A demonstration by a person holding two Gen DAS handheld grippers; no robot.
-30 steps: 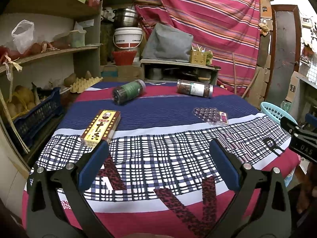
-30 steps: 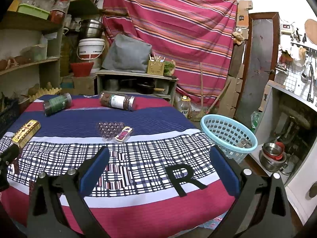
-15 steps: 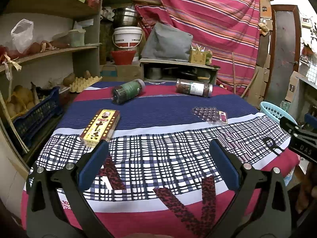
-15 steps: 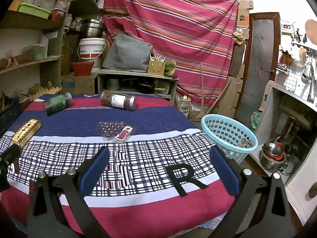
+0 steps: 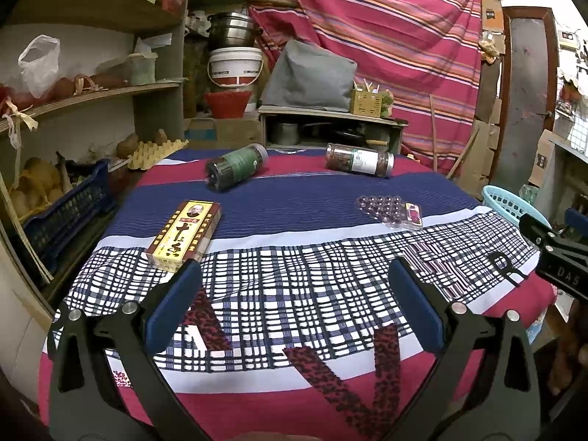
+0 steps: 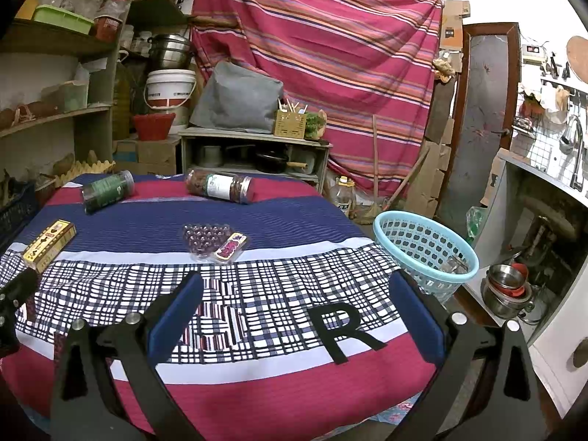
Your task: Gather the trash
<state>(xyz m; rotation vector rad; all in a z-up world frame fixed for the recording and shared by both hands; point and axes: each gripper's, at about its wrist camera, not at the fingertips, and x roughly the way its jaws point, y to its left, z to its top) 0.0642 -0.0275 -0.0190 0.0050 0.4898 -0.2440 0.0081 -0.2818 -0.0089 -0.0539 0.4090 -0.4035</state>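
Note:
On the cloth-covered table [image 5: 294, 220] lie a yellow carton [image 5: 185, 234], a green-labelled jar [image 5: 235, 167] on its side, a clear jar [image 5: 359, 159] of dark contents on its side, and a clear blister tray [image 5: 389, 210]. The same show in the right wrist view: carton [image 6: 49, 245], green jar [image 6: 106, 190], clear jar [image 6: 219, 185], blister tray [image 6: 214, 241]. A light blue basket [image 6: 422, 253] stands off the table's right edge. My left gripper [image 5: 294, 286] is open and empty above the front of the table. My right gripper [image 6: 296, 294] is open and empty too.
Shelves [image 5: 84, 92] with bags, a blue crate [image 5: 62, 213] and an egg tray line the left side. A low cabinet [image 6: 253, 154] with pots stands behind the table before a striped curtain. Metal bowls [image 6: 505, 286] sit on the floor at right.
Both grippers have drifted very slightly; the table objects have not moved.

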